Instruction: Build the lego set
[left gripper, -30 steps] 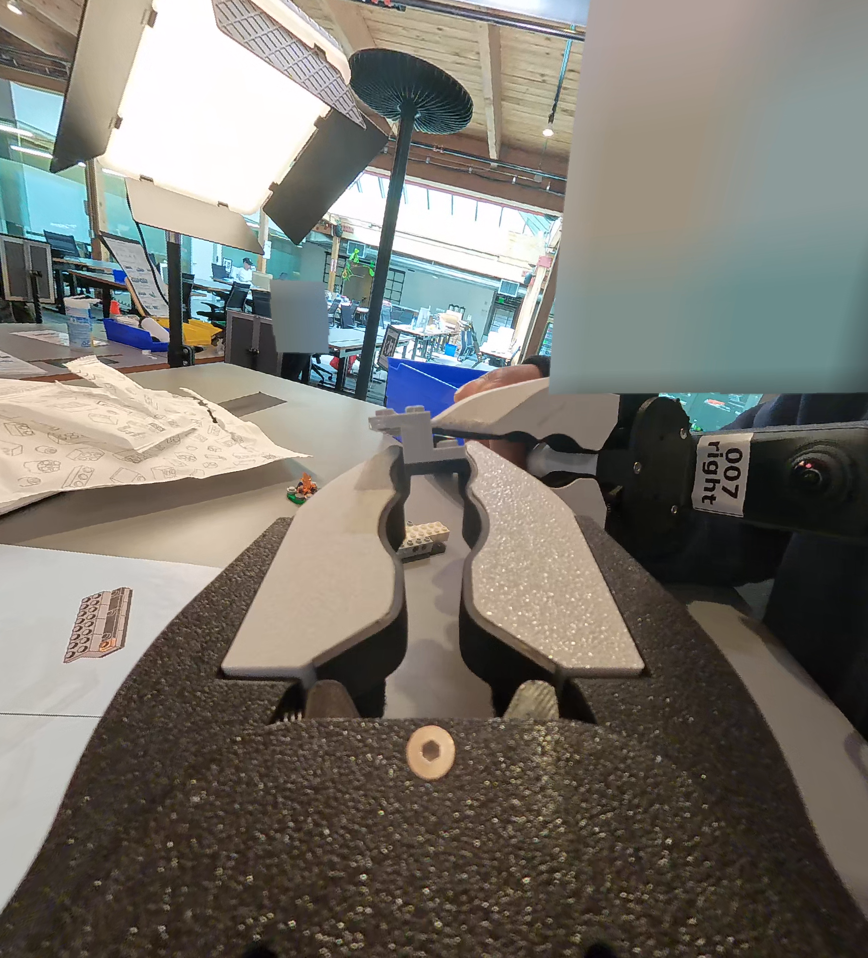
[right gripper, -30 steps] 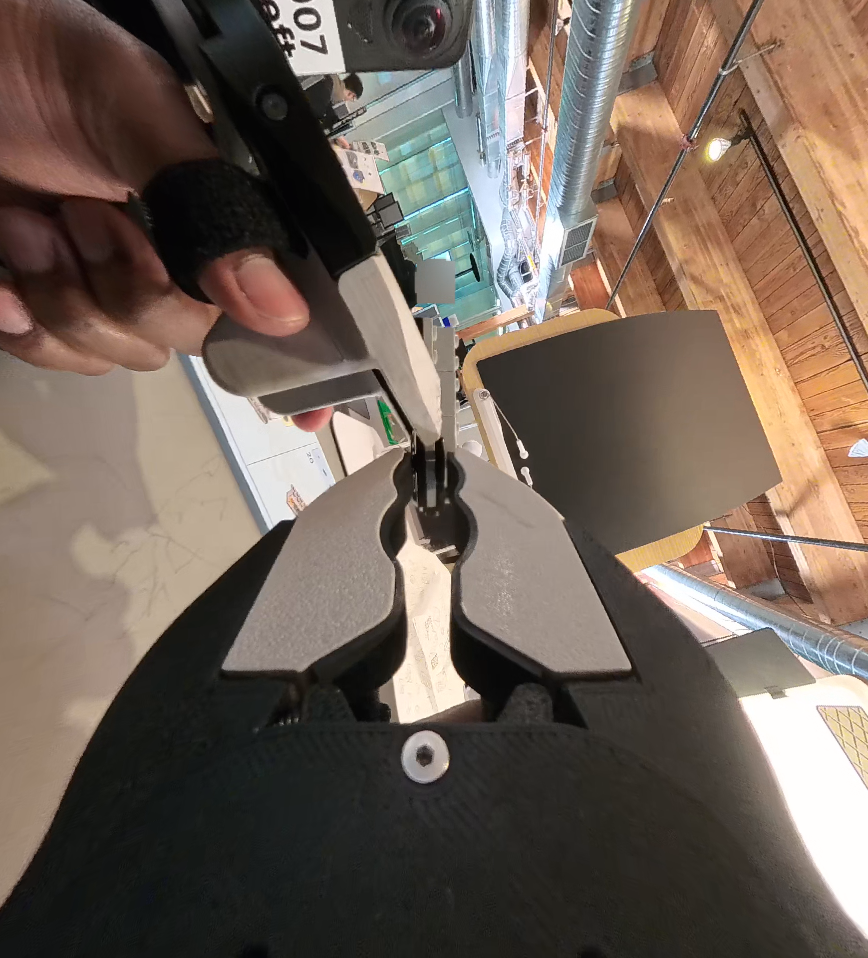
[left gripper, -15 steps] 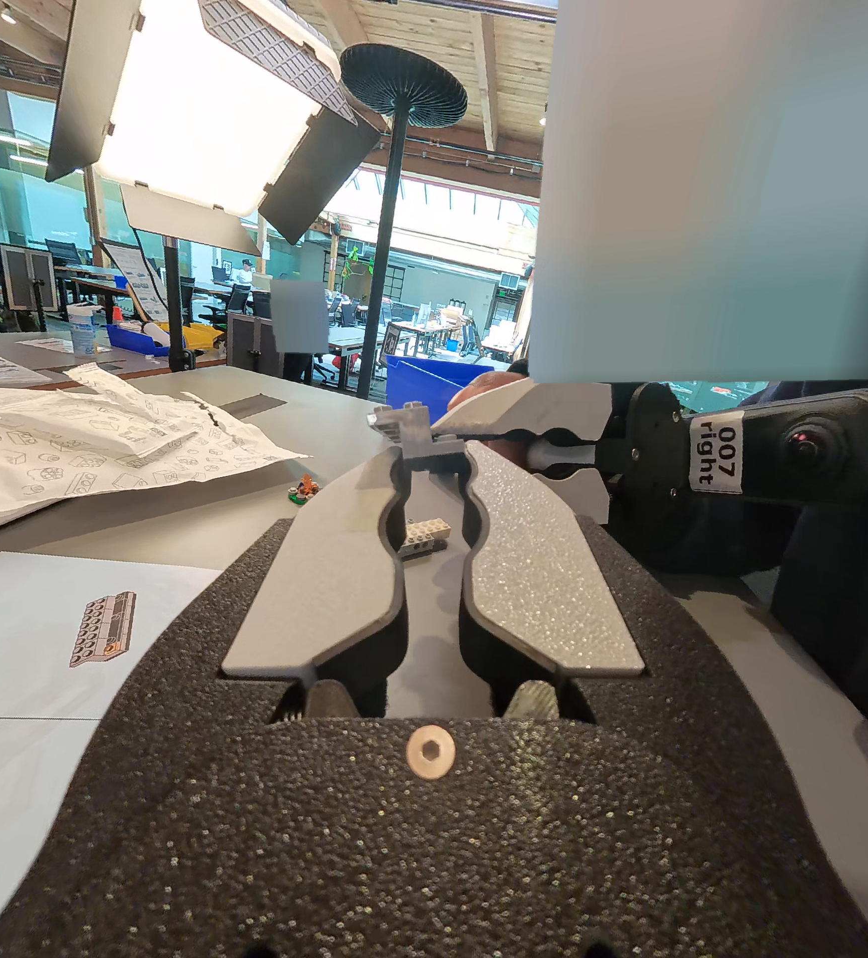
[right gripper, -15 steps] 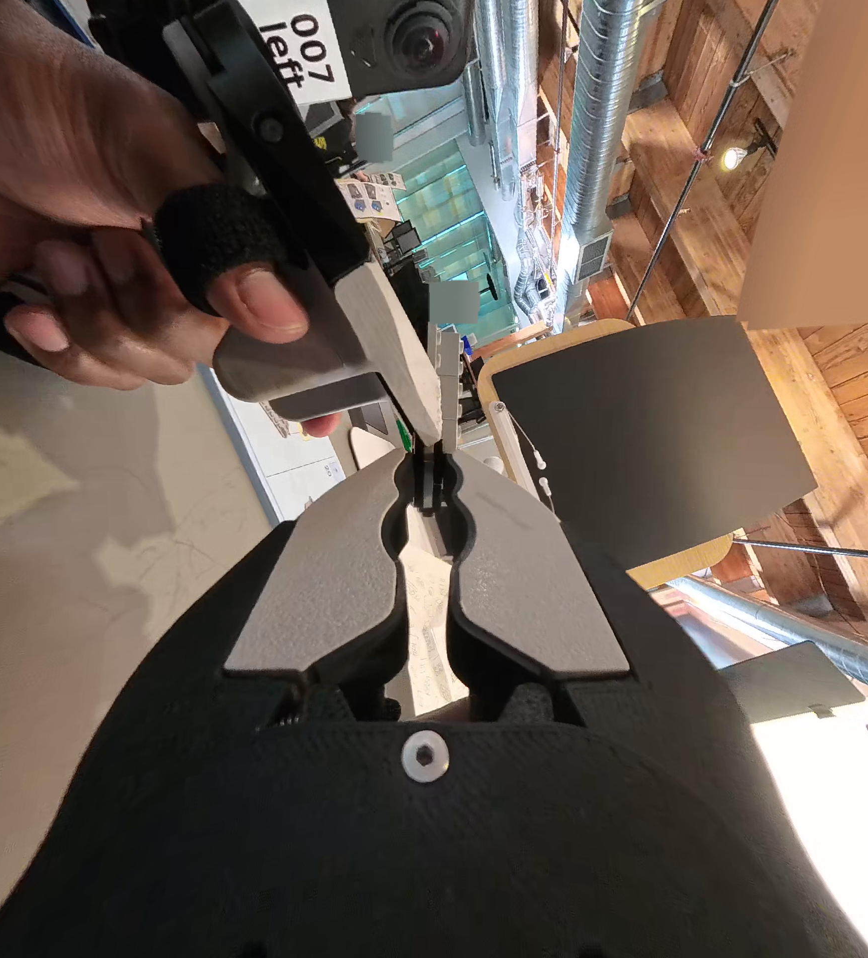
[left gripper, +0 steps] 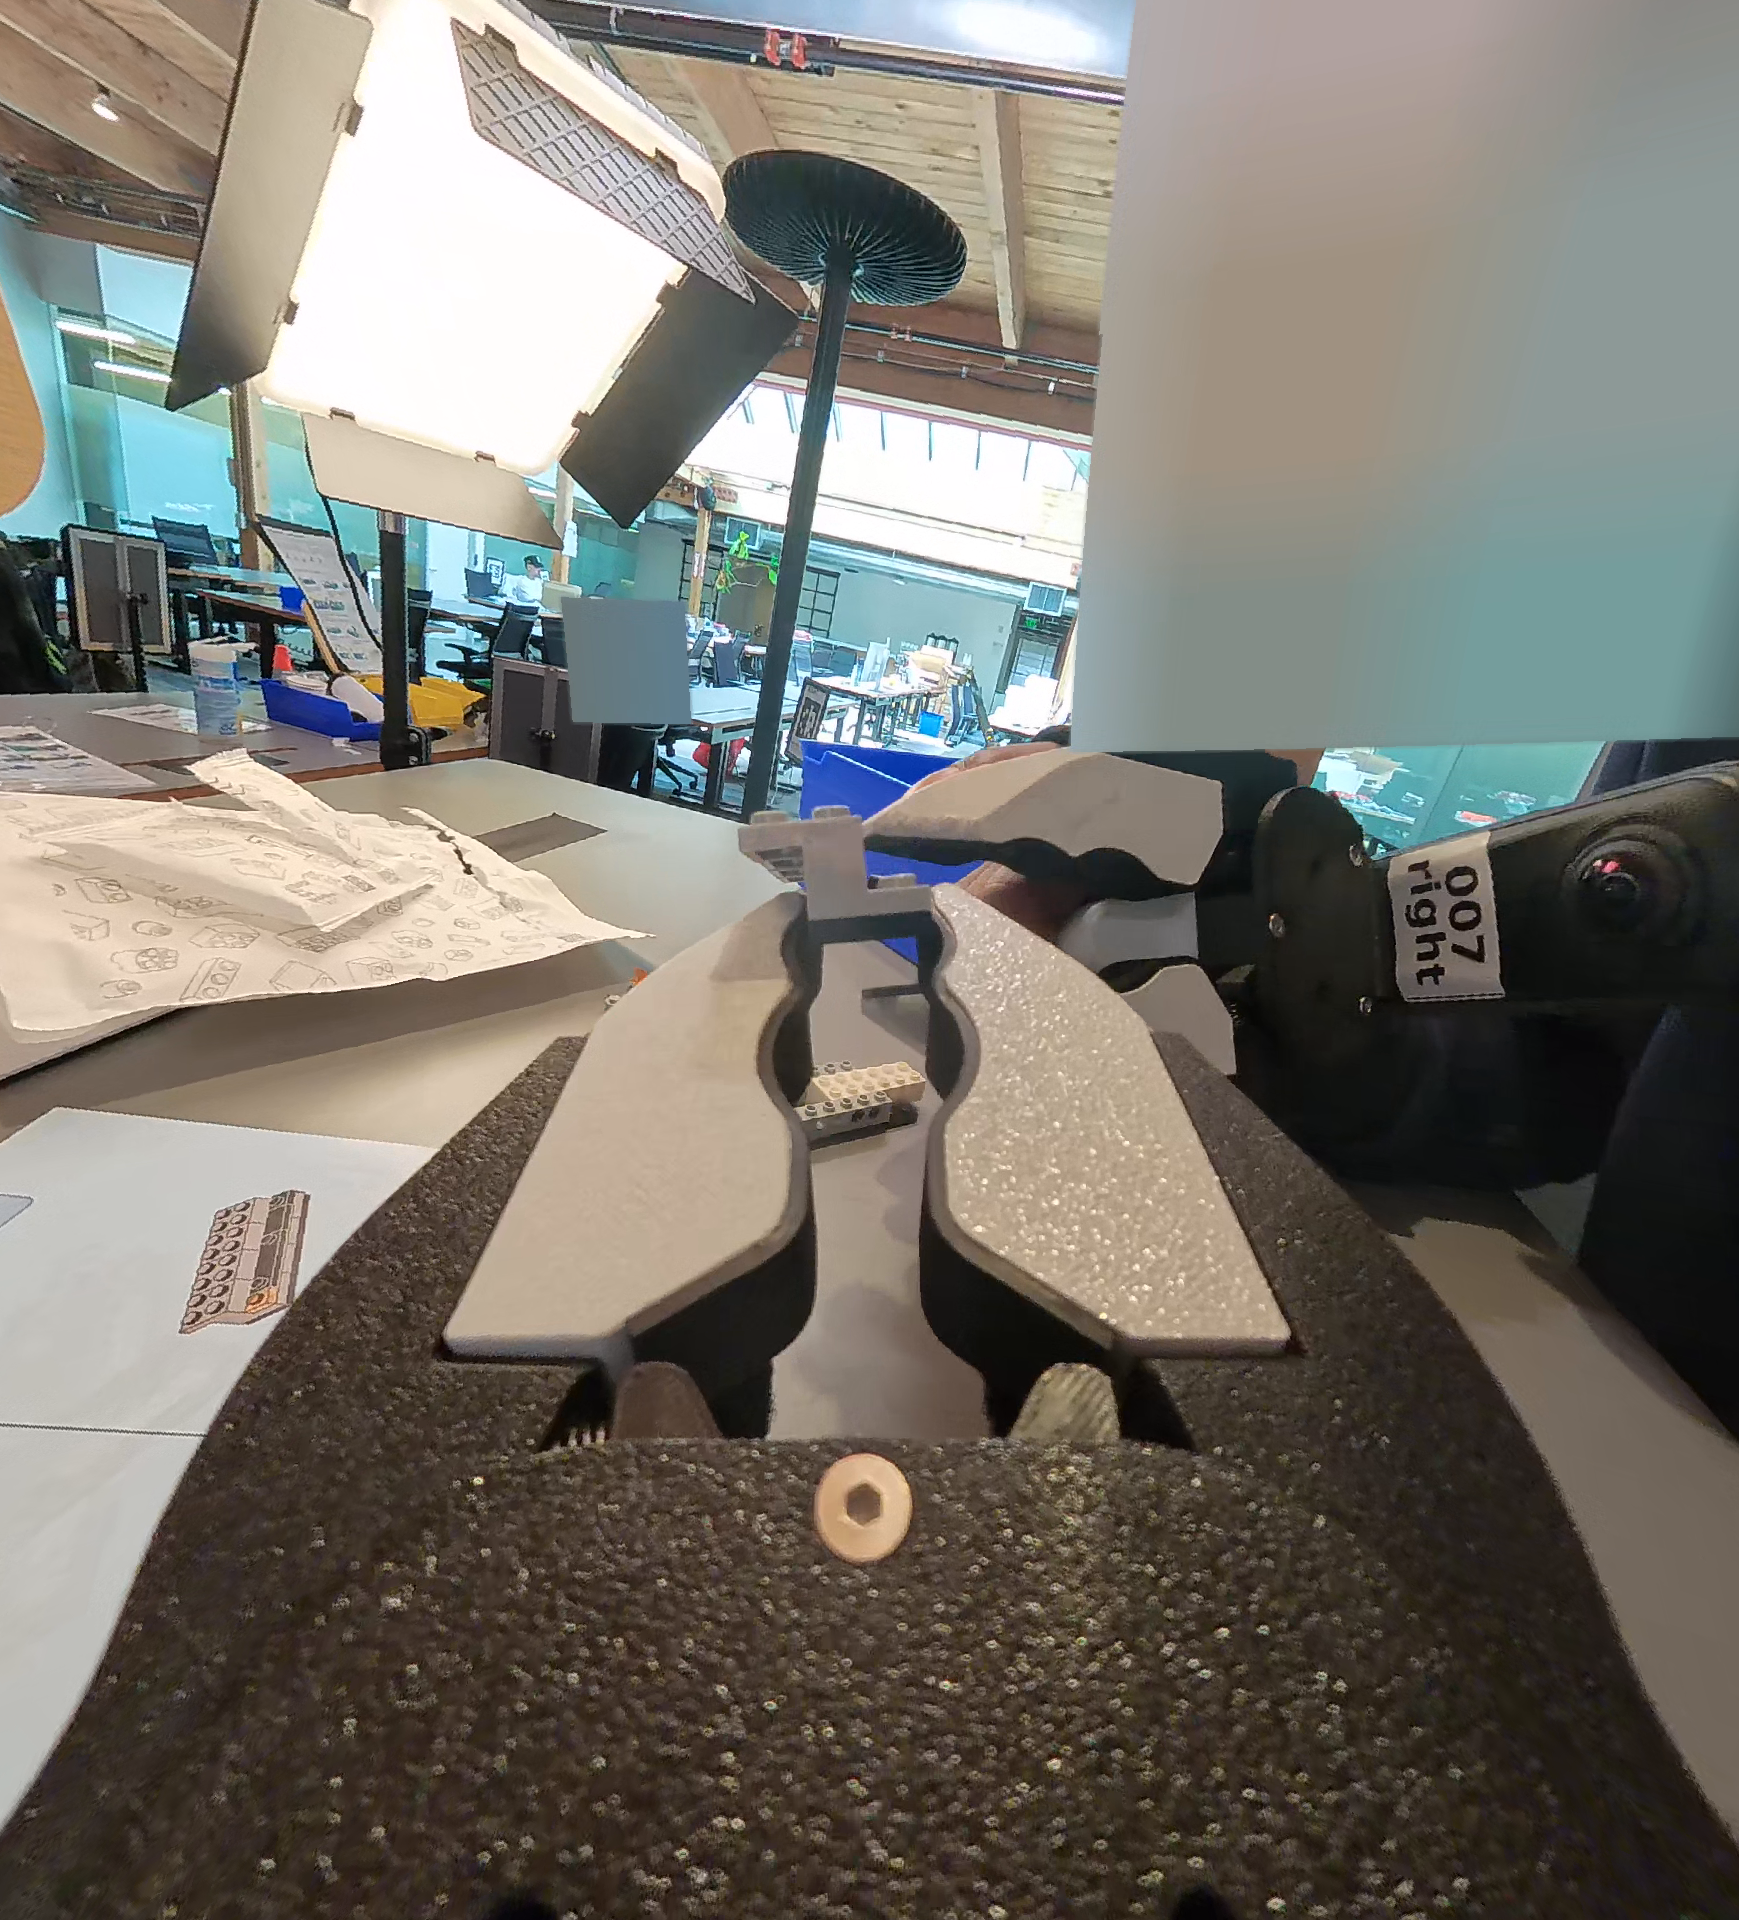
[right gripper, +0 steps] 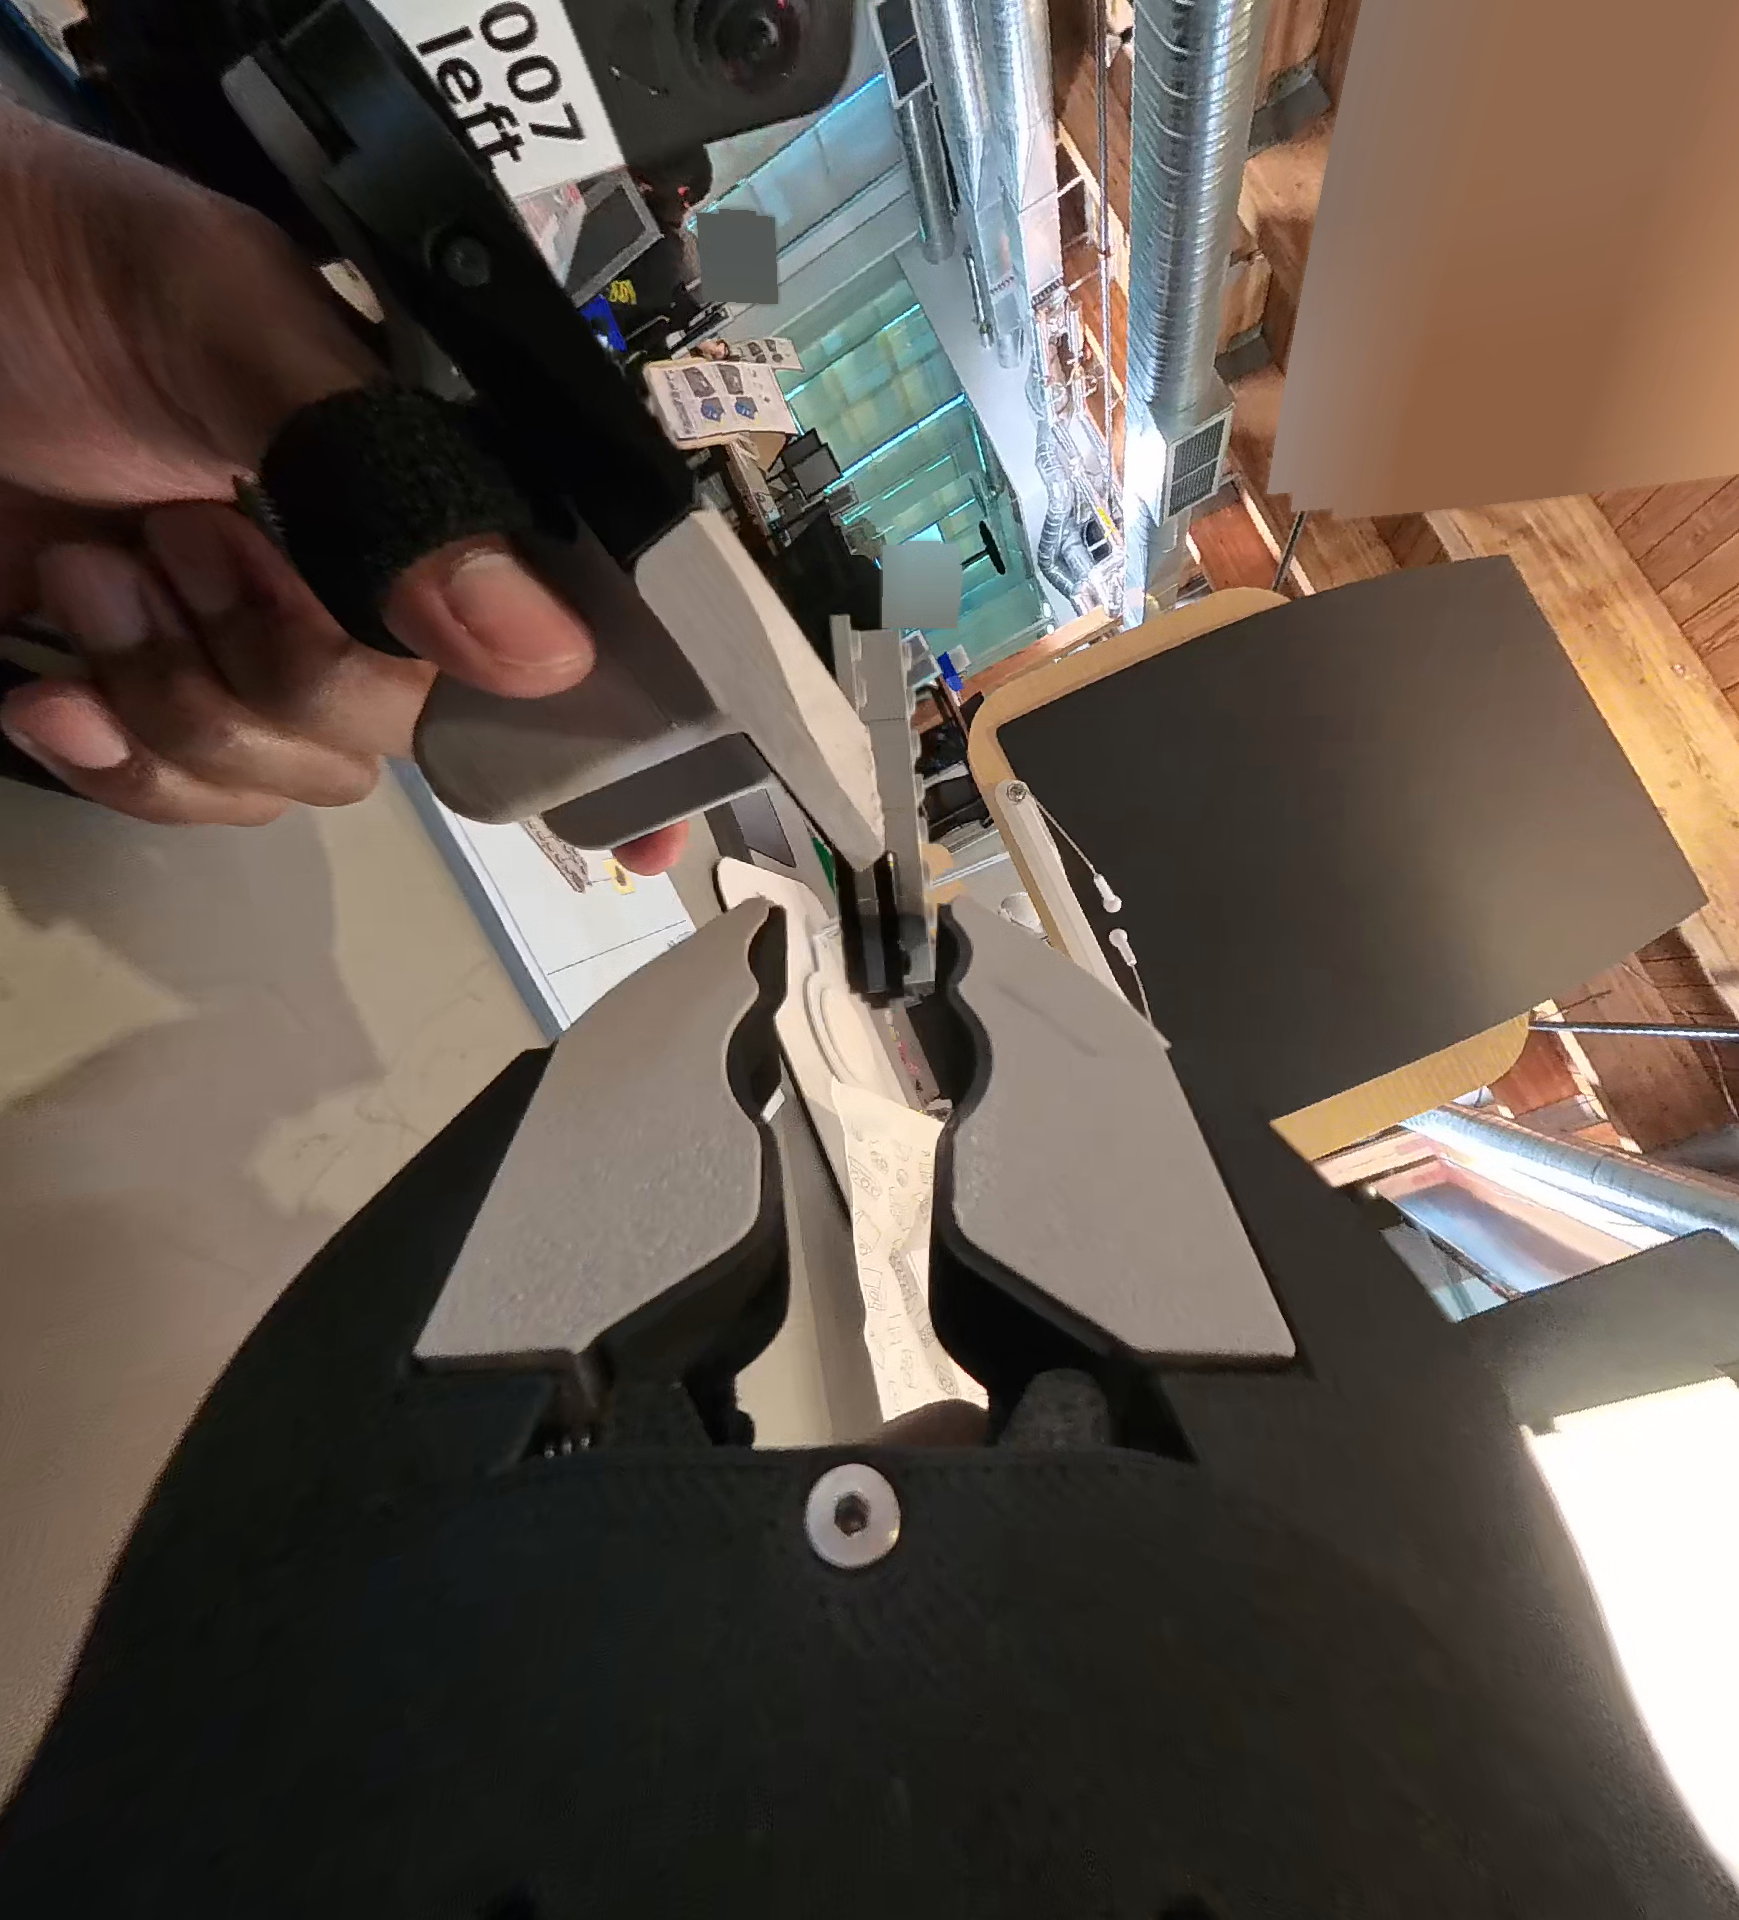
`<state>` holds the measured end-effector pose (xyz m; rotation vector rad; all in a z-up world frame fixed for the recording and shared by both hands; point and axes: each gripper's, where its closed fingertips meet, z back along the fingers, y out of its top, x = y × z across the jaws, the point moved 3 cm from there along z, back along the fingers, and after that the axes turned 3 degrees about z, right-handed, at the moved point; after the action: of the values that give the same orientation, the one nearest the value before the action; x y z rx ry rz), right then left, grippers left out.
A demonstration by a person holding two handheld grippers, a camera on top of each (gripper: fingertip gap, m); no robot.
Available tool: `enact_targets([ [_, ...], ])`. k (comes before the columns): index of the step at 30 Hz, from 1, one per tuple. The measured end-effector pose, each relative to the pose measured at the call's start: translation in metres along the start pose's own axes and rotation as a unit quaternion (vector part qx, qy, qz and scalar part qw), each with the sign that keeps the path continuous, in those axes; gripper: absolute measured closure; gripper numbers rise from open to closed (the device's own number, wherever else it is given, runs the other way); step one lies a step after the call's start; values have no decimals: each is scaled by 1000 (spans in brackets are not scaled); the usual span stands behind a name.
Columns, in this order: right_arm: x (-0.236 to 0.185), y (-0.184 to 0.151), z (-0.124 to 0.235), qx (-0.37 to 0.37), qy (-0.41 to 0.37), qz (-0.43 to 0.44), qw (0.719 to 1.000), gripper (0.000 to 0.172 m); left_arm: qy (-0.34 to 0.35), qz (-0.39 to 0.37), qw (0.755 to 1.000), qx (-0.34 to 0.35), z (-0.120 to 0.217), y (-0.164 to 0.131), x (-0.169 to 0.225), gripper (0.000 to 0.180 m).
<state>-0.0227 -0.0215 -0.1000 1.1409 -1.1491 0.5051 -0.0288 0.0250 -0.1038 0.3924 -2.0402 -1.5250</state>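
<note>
Far left of the table: a crumpled white paper bag (left gripper: 221,914) printed with brick outlines lies on the grey table (left gripper: 636,873); nearer you, a pale blue instruction sheet (left gripper: 117,1268) with a brick drawing lies flat.
Behind it: a large lit light panel (left gripper: 460,229) on a stand, then a black pole with a round ribbed disc (left gripper: 844,223) on top.
Room: an open workspace with desks, office chairs, blue bins (left gripper: 314,712) and a wooden beam ceiling; your right view shows metal ducts (right gripper: 1166,208) and wood planking.
Left gripper (left gripper: 865,914): your fingers are narrowed onto a grey brick assembly (left gripper: 829,878), both tips pressing its lower plate, the piece lifted above the table.
Under the left gripper: a white brick (left gripper: 865,1086) and a small grey brick (left gripper: 849,1117) lie on the table, touching each other.
Right gripper (right gripper: 860,935): your fingers stand apart; the dark end of the assembly sits between them, against the right tip with a clear gap to the left tip, so you are not clamping it.
Far right: a dark sleeve (left gripper: 1727,1195) behind the right gripper, and a blue bin (left gripper: 849,769) just beyond the table edge.
</note>
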Motion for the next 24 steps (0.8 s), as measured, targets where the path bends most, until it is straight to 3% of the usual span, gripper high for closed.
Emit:
enact_targets([
  [4, 3, 4, 4, 25, 30, -38, 999, 146, 5, -11, 1000, -2, 2, 1, -1, 163],
  [7, 8, 6, 8, 39, 50, -67, 996, 157, 12, -38, 999, -17, 3, -1, -2, 163],
  [13, 0, 5, 7, 33, 57, -37, 997, 165, 12, -63, 998, -27, 1, -3, 2, 163],
  [24, -1, 5, 8, 42, 71, -52, 995, 159, 14, -87, 996, -27, 1, -2, 5, 163],
])
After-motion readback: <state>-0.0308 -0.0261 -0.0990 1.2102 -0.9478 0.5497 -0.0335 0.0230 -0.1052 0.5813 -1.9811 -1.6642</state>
